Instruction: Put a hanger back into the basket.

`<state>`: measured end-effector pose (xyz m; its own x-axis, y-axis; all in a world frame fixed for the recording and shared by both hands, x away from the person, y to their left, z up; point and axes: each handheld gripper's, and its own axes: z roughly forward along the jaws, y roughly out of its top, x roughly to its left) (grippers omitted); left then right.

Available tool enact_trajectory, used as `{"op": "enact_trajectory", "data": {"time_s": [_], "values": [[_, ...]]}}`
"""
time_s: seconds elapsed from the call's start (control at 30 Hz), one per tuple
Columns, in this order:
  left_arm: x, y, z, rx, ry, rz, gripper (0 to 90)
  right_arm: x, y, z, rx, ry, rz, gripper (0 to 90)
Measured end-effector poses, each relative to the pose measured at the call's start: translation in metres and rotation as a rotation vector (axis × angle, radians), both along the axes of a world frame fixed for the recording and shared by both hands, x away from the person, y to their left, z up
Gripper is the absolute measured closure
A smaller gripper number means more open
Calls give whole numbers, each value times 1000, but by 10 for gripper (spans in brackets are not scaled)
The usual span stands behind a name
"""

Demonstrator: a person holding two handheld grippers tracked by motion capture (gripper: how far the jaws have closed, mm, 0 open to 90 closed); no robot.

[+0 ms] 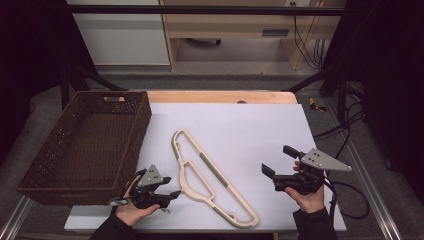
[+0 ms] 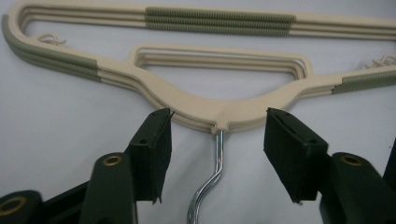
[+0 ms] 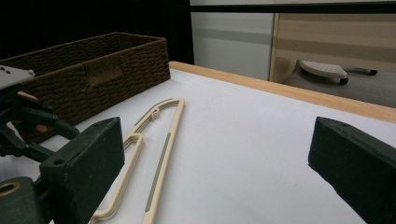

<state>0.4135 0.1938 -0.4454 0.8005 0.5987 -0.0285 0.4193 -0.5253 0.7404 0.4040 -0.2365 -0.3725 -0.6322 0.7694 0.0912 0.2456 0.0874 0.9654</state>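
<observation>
A stack of cream plastic hangers with grey-green grip strips lies flat on the white board, running from the middle toward the front. Its metal hook points at my left gripper, which is low over the board at the front left. In the left gripper view the jaws of the left gripper stand on either side of the hook just below the hanger neck, and the pads are apart from the wire. My right gripper is held open at the front right, with nothing between its jaws.
A dark brown woven basket stands empty along the left edge of the white board; it also shows as the basket in the right gripper view. A wooden table edge runs behind the board. Cables trail at the right.
</observation>
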Motion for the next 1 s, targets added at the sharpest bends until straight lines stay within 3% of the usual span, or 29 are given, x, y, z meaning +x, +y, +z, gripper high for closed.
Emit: {"op": "enact_trajectory", "data": {"time_s": [0.27,0.37,0.67,1.0], "values": [[4,-3,-10,26,45,-3,573,0,0,0,0,2,0,39],[5,-6,-15,62,71,-17,624,1,2,-1,-7,-3,-4,33],[7,-10,-19,90,97,-9,764,1,2,-1,-8,-4,-1,31],[8,-13,-23,96,100,-13,836,1,3,-1,-13,1,6,32]]}}
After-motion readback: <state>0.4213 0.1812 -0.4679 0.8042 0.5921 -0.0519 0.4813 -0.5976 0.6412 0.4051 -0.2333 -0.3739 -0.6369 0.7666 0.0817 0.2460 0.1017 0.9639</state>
